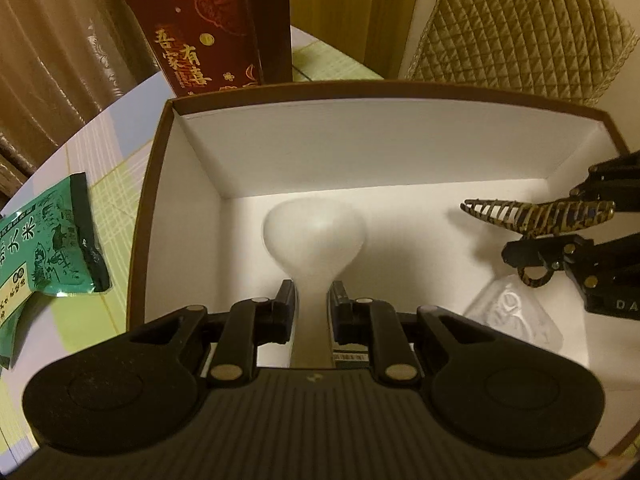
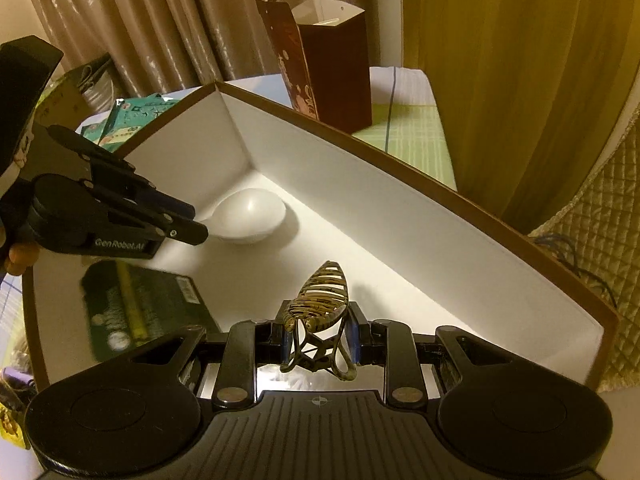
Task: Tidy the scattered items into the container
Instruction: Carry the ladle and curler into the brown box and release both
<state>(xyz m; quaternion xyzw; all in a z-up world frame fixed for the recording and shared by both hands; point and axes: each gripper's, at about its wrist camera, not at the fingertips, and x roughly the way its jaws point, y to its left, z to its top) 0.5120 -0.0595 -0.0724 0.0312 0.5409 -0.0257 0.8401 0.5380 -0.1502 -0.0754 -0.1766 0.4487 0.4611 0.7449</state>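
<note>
While both loads hang inside the box (image 1: 192, 148), lower each close to its white floor before letting go. The left claw (image 1: 313, 300) pinches the handle of the white spoon (image 1: 314, 232), bowl forward near the far corner; settle it there gently. The right claw (image 2: 318, 338) clamps the striped hair clip (image 2: 320, 294); release it apart from the dark green packet (image 2: 144, 308).

L tongs (image 1: 312, 300) clamp white spoon (image 1: 314, 236) handle, bowl inside box (image 1: 256, 152). R tongs (image 1: 560, 228) grip tiger-stripe hair claw (image 1: 536, 216) over box. Green packet (image 1: 44, 248) on bench (image 1: 80, 320).
</note>
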